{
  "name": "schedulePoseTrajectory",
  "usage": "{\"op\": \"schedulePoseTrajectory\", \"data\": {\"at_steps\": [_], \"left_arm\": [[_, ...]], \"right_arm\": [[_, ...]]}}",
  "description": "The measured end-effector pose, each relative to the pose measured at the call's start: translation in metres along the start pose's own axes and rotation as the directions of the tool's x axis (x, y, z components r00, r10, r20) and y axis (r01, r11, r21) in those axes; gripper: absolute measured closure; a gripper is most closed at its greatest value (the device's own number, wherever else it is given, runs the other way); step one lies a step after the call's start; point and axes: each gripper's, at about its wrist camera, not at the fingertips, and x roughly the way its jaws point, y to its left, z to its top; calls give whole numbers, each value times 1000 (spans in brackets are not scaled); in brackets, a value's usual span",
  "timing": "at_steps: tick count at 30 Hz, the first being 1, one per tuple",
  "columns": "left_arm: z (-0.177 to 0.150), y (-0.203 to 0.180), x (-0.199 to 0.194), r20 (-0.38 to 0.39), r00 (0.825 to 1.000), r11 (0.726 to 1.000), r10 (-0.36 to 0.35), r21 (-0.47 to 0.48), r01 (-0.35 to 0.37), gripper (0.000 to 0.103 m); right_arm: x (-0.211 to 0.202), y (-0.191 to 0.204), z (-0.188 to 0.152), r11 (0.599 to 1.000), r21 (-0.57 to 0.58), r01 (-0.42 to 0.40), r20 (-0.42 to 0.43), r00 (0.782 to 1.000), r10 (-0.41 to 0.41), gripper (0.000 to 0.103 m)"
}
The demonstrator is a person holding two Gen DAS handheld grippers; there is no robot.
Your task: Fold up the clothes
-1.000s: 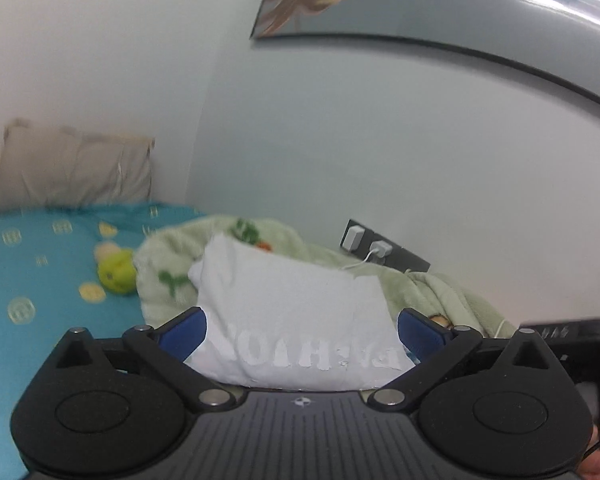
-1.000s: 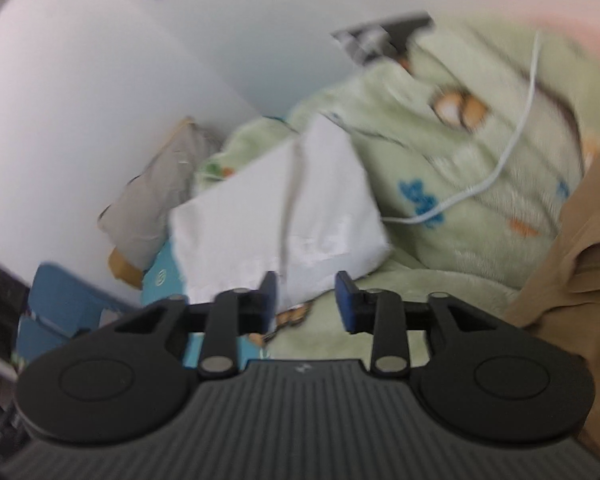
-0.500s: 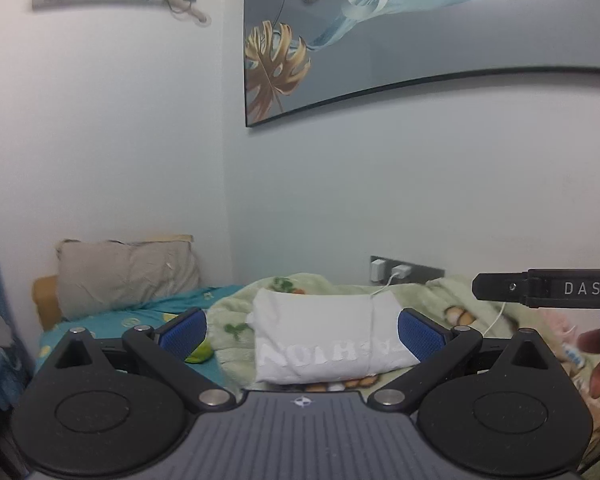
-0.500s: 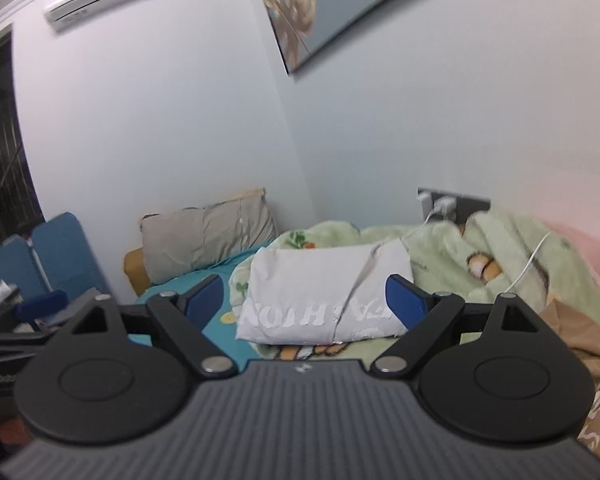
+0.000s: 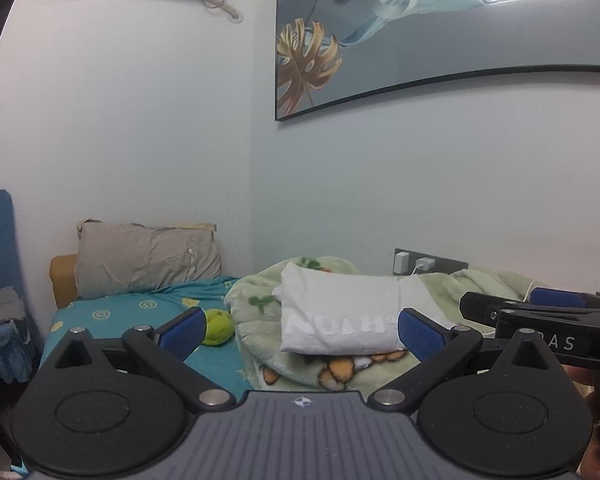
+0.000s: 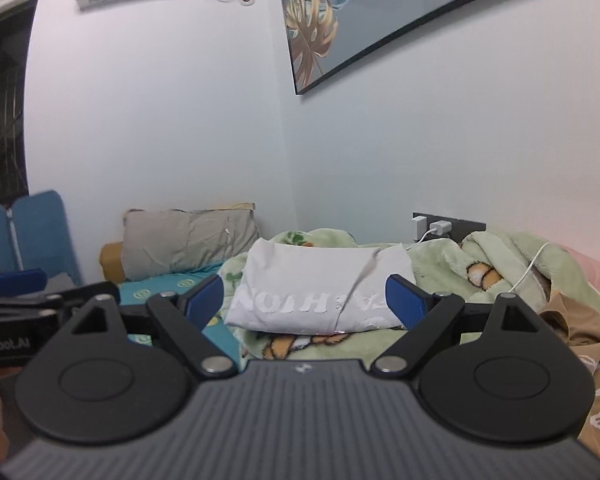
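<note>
Fingers spread wide, folded white shirt lying beyond them.

The folded shirt is white with pale mirrored lettering; it lies on a light green blanket printed with orange cartoon animals and darker green motifs. The bed sheet is teal with yellow round emblems, the pillow is plain grey-beige, the ball is yellow-green, and a tan garment carries white line drawing. Both the left gripper and the right gripper are black with blue finger pads.
</note>
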Motion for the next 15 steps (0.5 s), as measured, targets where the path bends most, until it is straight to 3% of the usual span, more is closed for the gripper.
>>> {"op": "schedulePoseTrajectory", "data": {"at_steps": [8,15], "left_arm": [[-32,23,2,-16,999,999,35,-10,-35,0],[-39,38,-3,-13,999,998,49,-27,-50,0]], "right_arm": [[15,15,-22,999,-1,38,-31,999,-38,14],[20,32,-33,998,-32,57,-40,998,-58,14]]}}
